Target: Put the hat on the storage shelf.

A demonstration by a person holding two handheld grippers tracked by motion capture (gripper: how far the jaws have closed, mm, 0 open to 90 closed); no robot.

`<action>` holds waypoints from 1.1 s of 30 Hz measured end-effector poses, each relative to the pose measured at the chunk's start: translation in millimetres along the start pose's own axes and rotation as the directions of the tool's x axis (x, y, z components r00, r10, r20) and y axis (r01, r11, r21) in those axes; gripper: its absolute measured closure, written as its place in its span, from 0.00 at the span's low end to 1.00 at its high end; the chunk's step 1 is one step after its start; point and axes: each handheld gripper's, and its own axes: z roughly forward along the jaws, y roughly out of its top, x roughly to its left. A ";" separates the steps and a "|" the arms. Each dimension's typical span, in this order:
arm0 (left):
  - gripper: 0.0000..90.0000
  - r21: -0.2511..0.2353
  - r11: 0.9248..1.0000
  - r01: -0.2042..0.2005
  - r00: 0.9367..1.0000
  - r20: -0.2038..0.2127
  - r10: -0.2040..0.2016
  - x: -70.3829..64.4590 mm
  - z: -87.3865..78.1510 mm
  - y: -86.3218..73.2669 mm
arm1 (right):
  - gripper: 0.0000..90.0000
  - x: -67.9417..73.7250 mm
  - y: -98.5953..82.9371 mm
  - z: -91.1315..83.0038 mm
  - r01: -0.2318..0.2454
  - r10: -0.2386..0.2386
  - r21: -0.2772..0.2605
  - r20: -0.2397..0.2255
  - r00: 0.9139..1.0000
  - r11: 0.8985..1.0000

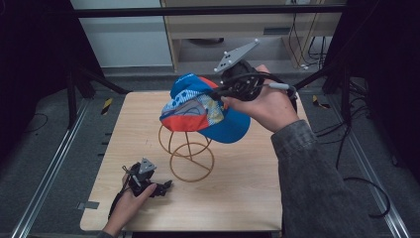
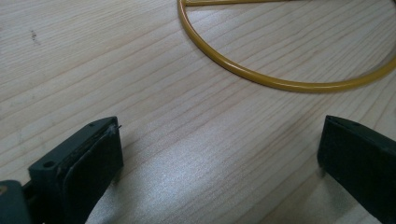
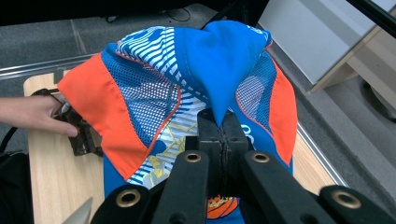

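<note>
The right claw [image 1: 225, 91] has its jaws pressed together on a fold of the cap [image 1: 200, 111], pinching the blue fabric near the crown, and holds the cap in the air just over the top of the yellow wire stand [image 1: 186, 153] that sits on the table [image 1: 237, 183]. From the high view it is hard to tell whether the cap already touches the stand's upper loop or hangs just above it. The step in hand looks like the carrying phase, either seating the cap on the stand or lifting it clear. If it is being seated, the next move calls for lowering it so the crown settles over the top loop, centred and with the brim free, before the jaws let go. The left claw [image 1: 161, 187] rests low on the table near the stand's base ring with its jaws spread wide and nothing between them; it may need to steady the stand. The right gripper view shows the pinch itself, a peak of blue cloth drawn up between the closed jaws, and the cap's [image 3: 187, 88] orange and mesh panels, which the high view leaves small. The left gripper view shows the bare wood and the curve of the base ring [image 2: 280, 84] lying flat, close ahead of the open jaws.
</note>
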 end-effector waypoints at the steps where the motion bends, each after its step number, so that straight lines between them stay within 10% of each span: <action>1: 0.00 0.000 1.000 0.000 1.000 0.000 0.000 -0.1 0.1 0.0 | 1.00 0.4 1.2 2.4 0.001 -0.001 0.000 -0.001 1.000 1.000; 33: 0.00 0.000 1.000 -0.001 1.000 0.001 0.001 -1.3 0.3 0.3 | 1.00 3.8 18.5 59.7 0.019 -0.016 0.065 -0.047 0.999 0.998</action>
